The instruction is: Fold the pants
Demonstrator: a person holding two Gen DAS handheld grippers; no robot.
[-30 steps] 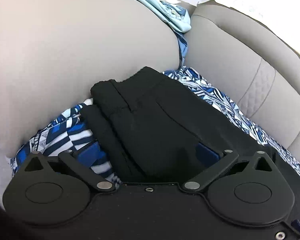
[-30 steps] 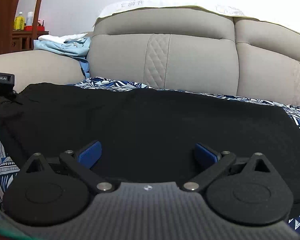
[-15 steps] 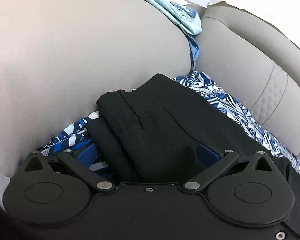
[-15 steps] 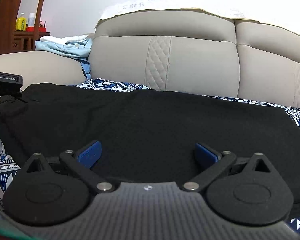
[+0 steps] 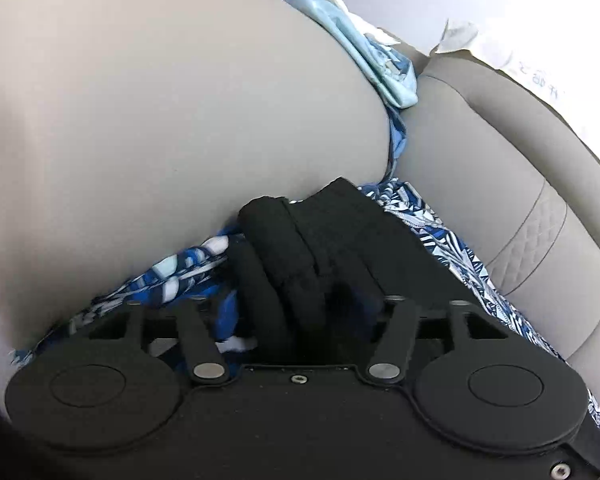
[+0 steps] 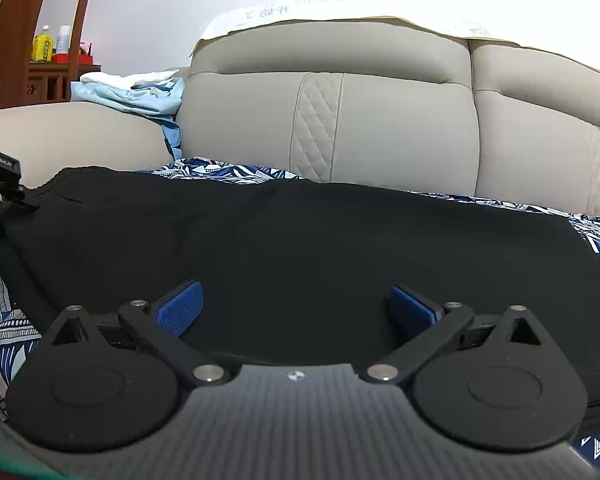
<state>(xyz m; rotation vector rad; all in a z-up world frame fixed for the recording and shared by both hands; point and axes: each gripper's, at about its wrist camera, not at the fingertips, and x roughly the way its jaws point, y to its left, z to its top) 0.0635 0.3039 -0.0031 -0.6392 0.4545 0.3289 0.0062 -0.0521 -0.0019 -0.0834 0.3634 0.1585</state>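
At the far left, the beige sofa armrest (image 5: 160,120) rises beside the seat. Just next to it, the left hand-held gripper (image 5: 296,312) has the bunched waistband end of the black pants (image 5: 300,248) between its jaws, which are closing; the blue pads are mostly hidden in the cloth, so I cannot tell if they already press it. The pants (image 6: 300,248) lie spread flat along the seat, on a blue and white patterned cloth (image 6: 4,300). A light blue garment (image 6: 132,96) lies on the armrest behind. Toward the right, the right hand-held gripper (image 6: 296,308) is released, its jaws wide apart above the front edge of the pants, grasping nothing. Behind stands the sofa backrest (image 6: 380,120).
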